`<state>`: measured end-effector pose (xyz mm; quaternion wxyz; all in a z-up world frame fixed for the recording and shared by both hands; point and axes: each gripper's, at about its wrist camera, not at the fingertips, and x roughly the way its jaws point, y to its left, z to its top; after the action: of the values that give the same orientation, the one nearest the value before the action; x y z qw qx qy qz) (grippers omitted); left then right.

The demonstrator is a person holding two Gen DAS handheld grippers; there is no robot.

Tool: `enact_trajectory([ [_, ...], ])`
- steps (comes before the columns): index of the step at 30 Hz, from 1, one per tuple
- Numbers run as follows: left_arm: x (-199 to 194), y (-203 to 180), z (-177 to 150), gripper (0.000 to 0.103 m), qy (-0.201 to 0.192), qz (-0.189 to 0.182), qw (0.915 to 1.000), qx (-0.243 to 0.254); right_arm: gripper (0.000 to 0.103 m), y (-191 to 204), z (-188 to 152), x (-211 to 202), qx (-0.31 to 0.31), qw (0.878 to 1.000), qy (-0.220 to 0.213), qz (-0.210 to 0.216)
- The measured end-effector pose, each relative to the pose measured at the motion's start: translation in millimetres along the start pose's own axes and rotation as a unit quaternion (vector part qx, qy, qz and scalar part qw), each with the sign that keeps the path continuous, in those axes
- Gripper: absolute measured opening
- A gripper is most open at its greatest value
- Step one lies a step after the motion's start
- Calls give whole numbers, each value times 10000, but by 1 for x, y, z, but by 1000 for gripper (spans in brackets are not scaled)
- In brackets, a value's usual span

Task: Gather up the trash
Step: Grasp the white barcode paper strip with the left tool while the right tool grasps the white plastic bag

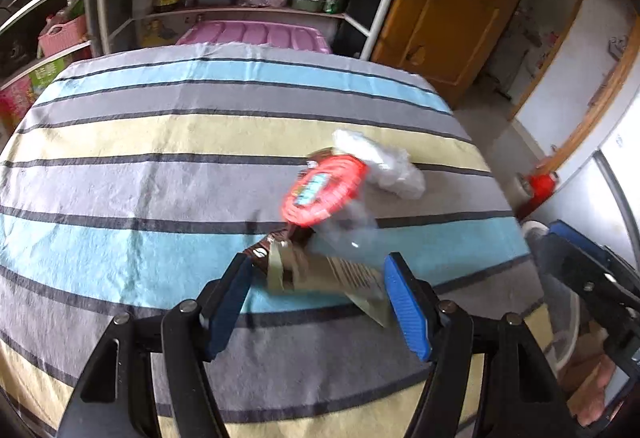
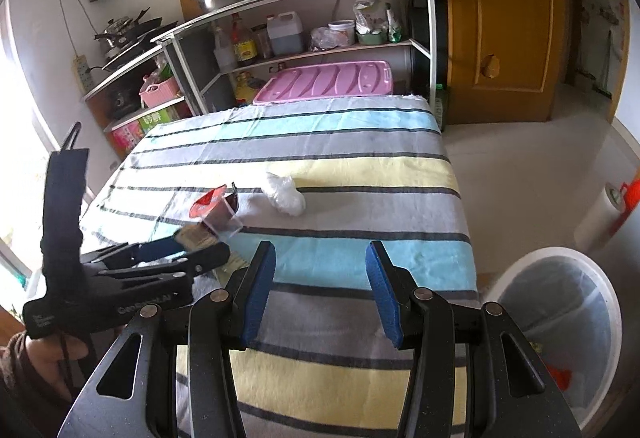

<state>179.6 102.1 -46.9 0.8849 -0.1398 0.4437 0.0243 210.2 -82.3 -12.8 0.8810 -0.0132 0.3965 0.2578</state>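
A clear plastic cup with a red peeled lid [image 1: 324,189] lies on the striped tablecloth [image 1: 160,173], over a brown and beige snack wrapper [image 1: 320,274]. A crumpled white tissue [image 1: 384,161] lies just beyond them. My left gripper [image 1: 320,282] is open, its blue pads either side of the wrapper's near end. In the right wrist view the cup [image 2: 216,209], the tissue [image 2: 284,193] and the left gripper [image 2: 192,254] show at left. My right gripper [image 2: 320,282] is open and empty above the cloth's near right part.
A white trash bin [image 2: 560,322] with a clear liner and a red scrap inside stands on the floor right of the table. A shelf rack [image 2: 304,17] with bottles and a pink bin lid [image 2: 328,81] stand behind. A wooden door [image 2: 504,17] is at right.
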Motion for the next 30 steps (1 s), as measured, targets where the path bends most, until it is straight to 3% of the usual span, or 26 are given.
enact_trajectory([
  [2, -1, 2, 0, 70, -66, 263, 9996, 77, 48, 1, 1, 2, 31, 10000, 0, 43],
  [5, -2, 10, 0, 70, -27, 196, 9998, 62, 48, 3, 3, 4, 12, 10000, 11, 66],
  [9, -6, 20, -2, 70, -15, 410, 9991, 146, 48, 5, 4, 7, 10, 10000, 39, 85],
  [19, -6, 19, -4, 70, -57, 385, 9991, 189, 48, 16, 5, 27, -70, 9997, 169, 169],
  [24, -5, 7, -6, 70, 9, 169, 9985, 516, 48, 10, 5, 33, 88, 9996, 226, 145],
  [27, -10, 2, -13, 71, 110, -151, 9966, 797, 48, 7, 6, 30, 84, 9997, 197, 107],
  [30, -14, -6, -20, 71, 142, -120, 9934, 1129, 48, 4, 7, 29, 94, 9998, 181, 76],
])
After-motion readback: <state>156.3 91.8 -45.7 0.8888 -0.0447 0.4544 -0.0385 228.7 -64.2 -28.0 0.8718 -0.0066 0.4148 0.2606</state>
